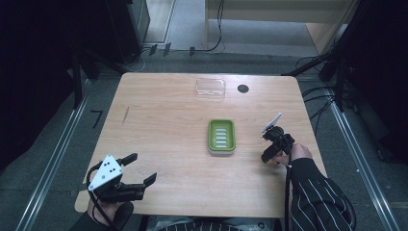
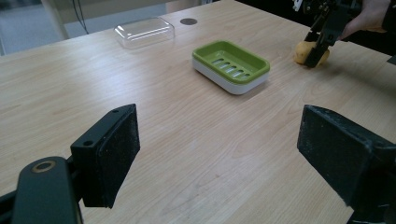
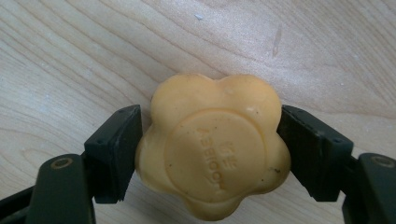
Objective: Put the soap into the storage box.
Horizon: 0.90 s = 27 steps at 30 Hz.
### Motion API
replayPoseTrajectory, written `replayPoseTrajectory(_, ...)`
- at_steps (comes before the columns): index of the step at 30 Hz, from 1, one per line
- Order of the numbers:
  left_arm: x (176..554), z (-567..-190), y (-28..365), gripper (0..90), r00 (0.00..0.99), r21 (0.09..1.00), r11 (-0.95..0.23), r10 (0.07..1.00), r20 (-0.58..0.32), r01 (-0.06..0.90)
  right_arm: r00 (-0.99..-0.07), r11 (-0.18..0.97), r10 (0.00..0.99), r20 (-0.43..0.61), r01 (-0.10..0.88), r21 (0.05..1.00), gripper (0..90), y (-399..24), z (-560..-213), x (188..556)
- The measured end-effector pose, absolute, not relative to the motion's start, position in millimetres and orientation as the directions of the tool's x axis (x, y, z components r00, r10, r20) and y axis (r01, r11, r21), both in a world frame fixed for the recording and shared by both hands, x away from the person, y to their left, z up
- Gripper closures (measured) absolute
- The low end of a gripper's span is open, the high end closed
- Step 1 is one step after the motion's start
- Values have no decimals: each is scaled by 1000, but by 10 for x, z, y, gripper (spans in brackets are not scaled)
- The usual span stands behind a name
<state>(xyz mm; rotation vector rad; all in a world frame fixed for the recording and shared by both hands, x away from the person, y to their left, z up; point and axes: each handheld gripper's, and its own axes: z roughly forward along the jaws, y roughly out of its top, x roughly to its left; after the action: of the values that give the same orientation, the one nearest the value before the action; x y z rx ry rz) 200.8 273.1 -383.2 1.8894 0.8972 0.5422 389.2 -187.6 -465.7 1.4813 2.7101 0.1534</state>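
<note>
Wooden table — green soap dish beside right tongs gripping soap.

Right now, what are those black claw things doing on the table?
A person holds a hand-held gripper in each hand. The right hand-held gripper is closed on a yellow flower-shaped soap, low at the table's right side. The left hand-held gripper hangs open with nothing in it. A green soap dish sits mid-table, its clear lid farther back.

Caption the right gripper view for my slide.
Right hand-held gripper clamps a flower-shaped orange soap bar over the wooden table.
</note>
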Motion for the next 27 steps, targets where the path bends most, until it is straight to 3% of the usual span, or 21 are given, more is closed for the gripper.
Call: replayPoseTrajectory(27,1998,-3831,2729,136,634,889,-292,773,3,352,-524,519,852,9,846,122,262,-1940,-4661,3877)
